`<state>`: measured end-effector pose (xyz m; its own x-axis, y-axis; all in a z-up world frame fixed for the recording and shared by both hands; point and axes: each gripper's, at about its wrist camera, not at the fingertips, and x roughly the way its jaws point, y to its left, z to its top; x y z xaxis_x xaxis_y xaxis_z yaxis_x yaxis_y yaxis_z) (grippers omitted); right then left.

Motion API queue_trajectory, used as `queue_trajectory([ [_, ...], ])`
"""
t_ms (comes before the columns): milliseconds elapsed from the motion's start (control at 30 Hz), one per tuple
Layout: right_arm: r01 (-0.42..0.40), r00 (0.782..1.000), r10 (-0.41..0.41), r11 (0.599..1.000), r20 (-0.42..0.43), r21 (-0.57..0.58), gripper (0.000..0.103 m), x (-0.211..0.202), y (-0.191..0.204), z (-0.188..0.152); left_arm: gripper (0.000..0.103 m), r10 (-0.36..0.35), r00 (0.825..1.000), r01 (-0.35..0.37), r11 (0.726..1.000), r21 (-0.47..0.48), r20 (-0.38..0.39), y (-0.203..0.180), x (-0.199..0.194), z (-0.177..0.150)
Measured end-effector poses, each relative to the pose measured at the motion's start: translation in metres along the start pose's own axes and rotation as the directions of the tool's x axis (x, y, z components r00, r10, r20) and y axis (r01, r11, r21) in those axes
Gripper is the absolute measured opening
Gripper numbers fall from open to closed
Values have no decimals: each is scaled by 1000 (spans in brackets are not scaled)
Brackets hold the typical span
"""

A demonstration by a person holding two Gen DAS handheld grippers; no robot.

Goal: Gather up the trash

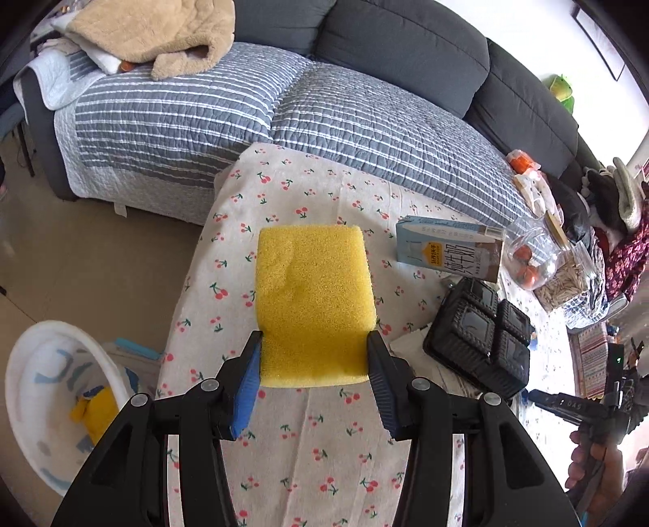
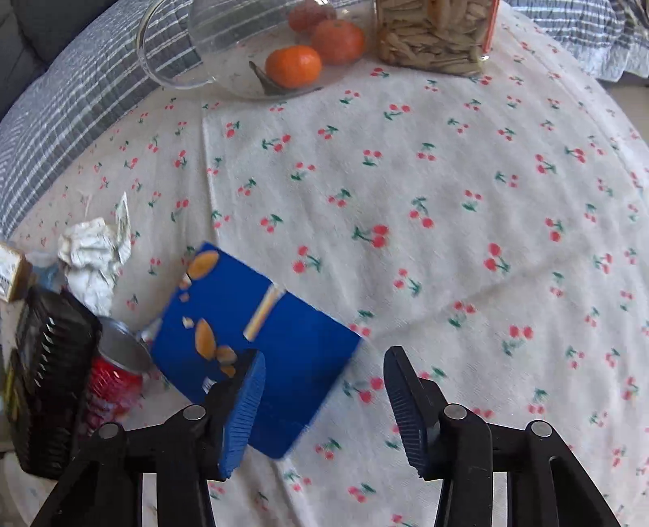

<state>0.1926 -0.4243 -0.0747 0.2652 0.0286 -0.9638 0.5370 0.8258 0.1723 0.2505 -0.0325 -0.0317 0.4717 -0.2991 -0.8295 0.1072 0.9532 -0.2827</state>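
My left gripper [image 1: 314, 352] is shut on a yellow sponge [image 1: 314, 300] and holds it over the cherry-print tablecloth [image 1: 284, 446]. My right gripper [image 2: 324, 389] is open over the cloth [image 2: 446, 202]; a blue snack box [image 2: 259, 344] lies blurred between its fingers, nearer the left one. A crumpled paper ball [image 2: 95, 259], a red soda can [image 2: 115, 377] and a black plastic tray [image 2: 48, 385] lie left of the box. The tray [image 1: 478, 340] and a milk carton [image 1: 446, 247] show in the left wrist view.
A white bin [image 1: 61, 397] stands on the floor left of the table, with something yellow inside. A glass bowl of oranges [image 2: 284, 52] and a jar of seeds [image 2: 434, 36] stand at the table's far side. A grey sofa with a striped quilt [image 1: 324, 113] lies beyond.
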Motion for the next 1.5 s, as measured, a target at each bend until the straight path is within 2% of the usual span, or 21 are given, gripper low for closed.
queue_trajectory([
  [67, -20, 1000, 19, 1000, -21, -20, 36, 0, -4, -14, 52, 7, 1000, -7, 1000, 17, 0, 1, -10, -9],
  [133, -30, 997, 28, 999, -69, -26, 31, 6, -8, -32, 52, 12, 1000, -12, 999, 34, 2, 4, -20, -18],
  [200, -23, 997, 19, 998, -74, -55, 31, 3, -6, -44, 52, 21, 1000, -21, 999, 49, 5, 8, -29, -26],
  [233, -23, 997, 17, 997, -76, -70, 33, 0, -6, -49, 52, 28, 1000, -29, 998, 55, 5, 11, -32, -30],
  [300, -45, 995, 38, 996, -87, -83, 51, -7, -6, -54, 52, 40, 999, -41, 998, 57, 4, 18, -39, -36],
  [333, -64, 995, 57, 994, -80, -86, 67, -12, -8, -57, 52, 45, 999, -45, 998, 53, 2, 22, -41, -38],
  [367, -85, 995, 79, 992, -64, -93, 76, -18, -13, -60, 52, 49, 999, -49, 998, 45, -1, 27, -43, -41],
  [433, -107, 994, 102, 987, -47, -116, 78, -31, -25, -67, 52, 55, 998, -55, 998, 29, -9, 36, -44, -43],
  [567, -92, 995, 94, 984, 12, -151, 79, -49, -39, -59, 52, 61, 998, -61, 998, 12, -6, 51, -48, -42],
  [700, -84, 995, 95, 971, 41, -224, 82, -48, -22, -49, 52, 97, 995, -97, 995, 2, 2, 65, -49, -40],
  [767, -54, 996, 73, 960, 58, -276, 83, -44, -8, -45, 52, 97, 995, -97, 995, -23, -9, 74, -48, -39],
  [900, 54, 994, -5, 899, 112, -435, 88, -31, 38, -37, 52, 95, 995, -97, 994, -52, -27, 87, -44, -39],
  [1033, 155, 982, -60, 792, 176, -591, 94, -18, 70, -35, 52, 121, 992, -123, 991, -52, -36, 96, -41, -39],
  [1133, 198, 977, -99, 736, 187, -647, 95, -3, 83, -28, 52, 126, 991, -129, 989, -70, -45, 103, -40, -39],
  [1233, 224, 974, -135, 702, 183, -676, 95, 14, 85, -18, 52, 122, 991, -127, 988, -93, -50, 109, -39, -37],
  [1300, 232, 973, -158, 702, 170, -673, 95, 28, 81, -11, 52, 118, 992, -123, 987, -107, -52, 111, -38, -36],
  [1367, 214, 977, -158, 734, 144, -645, 91, 40, 73, -7, 52, 111, 992, -117, 986, -115, -54, 112, -38, -36],
  [1467, 67, 996, -19, 824, 90, -563, 80, 43, 54, -6, 52, 107, 993, -113, 987, -118, -54, 112, -38, -37],
  [1500, 44, 996, 7, 836, 91, -547, 79, 42, 48, -6, 52, 102, 993, -108, 987, -118, -53, 111, -39, -37],
])
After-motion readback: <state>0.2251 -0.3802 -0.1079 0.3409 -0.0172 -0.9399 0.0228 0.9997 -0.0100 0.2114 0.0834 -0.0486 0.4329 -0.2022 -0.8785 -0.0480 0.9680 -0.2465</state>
